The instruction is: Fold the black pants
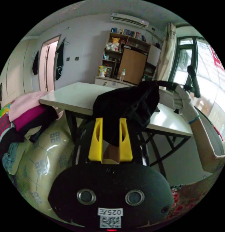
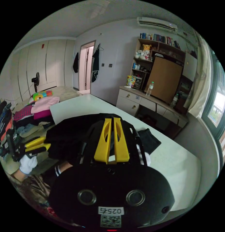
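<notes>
- Soft black cloth pants [image 1: 127, 106] are seen bunched up and held in the air over the edge of the white flat table [image 1: 76, 95]. Part of them is seen lying on the table in the right gripper view.
- Light and floppy is how the pants are judged to be, so they will sag and slip. A hem or the waistband is best grabbed.
- Yellow jaws of the left gripper [image 1: 110, 141] are spread a little, and black cloth is pinched between them.
- Yellow jaws of the right gripper [image 2: 112, 142] are nearly pressed together, and black cloth seems to be pinched there.
</notes>
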Tool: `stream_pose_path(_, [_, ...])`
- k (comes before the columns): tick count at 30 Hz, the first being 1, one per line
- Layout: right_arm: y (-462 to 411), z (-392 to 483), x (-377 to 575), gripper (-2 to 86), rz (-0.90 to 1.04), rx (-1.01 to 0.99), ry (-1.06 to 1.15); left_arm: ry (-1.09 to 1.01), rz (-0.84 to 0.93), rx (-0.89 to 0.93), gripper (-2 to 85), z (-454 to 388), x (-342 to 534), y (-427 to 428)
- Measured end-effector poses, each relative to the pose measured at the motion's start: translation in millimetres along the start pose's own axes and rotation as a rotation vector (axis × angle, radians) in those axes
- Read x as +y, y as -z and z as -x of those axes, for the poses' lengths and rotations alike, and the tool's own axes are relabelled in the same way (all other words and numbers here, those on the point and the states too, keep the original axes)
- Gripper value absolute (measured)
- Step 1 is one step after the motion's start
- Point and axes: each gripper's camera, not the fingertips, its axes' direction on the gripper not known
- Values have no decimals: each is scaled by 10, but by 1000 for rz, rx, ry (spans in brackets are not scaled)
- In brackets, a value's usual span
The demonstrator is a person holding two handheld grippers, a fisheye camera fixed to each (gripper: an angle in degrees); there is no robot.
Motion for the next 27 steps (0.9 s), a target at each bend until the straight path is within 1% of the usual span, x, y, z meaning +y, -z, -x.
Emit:
stream_pose_path(2, [57,-154,79,30,12,-37,-12,8,-66,-17,11,7,12,153])
stream_pose_path(5, [94,-484,333,72,48,-141,-149,-76,-175,-16,-4,-117,-110,542])
stream_pose_path(6, [102,-578,477,88,52,-184,-197,-110,-217,16,-6,-186,-204,702])
stream_pose_path(8, [130,-650,709,112,45,-203,-268,-150,-265,82,-6,-306,-387,906])
stream_pose_path(10, [208,-635,1032,136,12,-210,-360,-235,-336,121,-7,-530,-674,1120])
stream_pose_path(14, [336,-484,1458,157,-56,-235,-468,-318,-418,177,-7,-875,-1126,1369])
stream_pose_path(15, [364,-451,1563,167,-81,-260,-512,-326,-436,202,-7,-978,-1253,1451])
stream_pose_path(16, [401,-431,1657,173,-140,-333,-553,-354,-442,219,-7,-1096,-1358,1530])
stream_pose_path(19, [504,-419,1812,172,-296,-513,-690,-374,-470,231,-7,-1313,-1485,1707])
stream_pose_path(21, [558,-398,1836,160,-344,-554,-763,-369,-466,255,-7,-1389,-1507,1777])
stream_pose_path(24, [725,-335,1784,138,-378,-541,-822,-397,-459,268,-6,-1509,-1492,1837])
stream_pose_path(27, [960,-303,1648,120,-408,-532,-814,-417,-448,318,-5,-1583,-1455,1887])
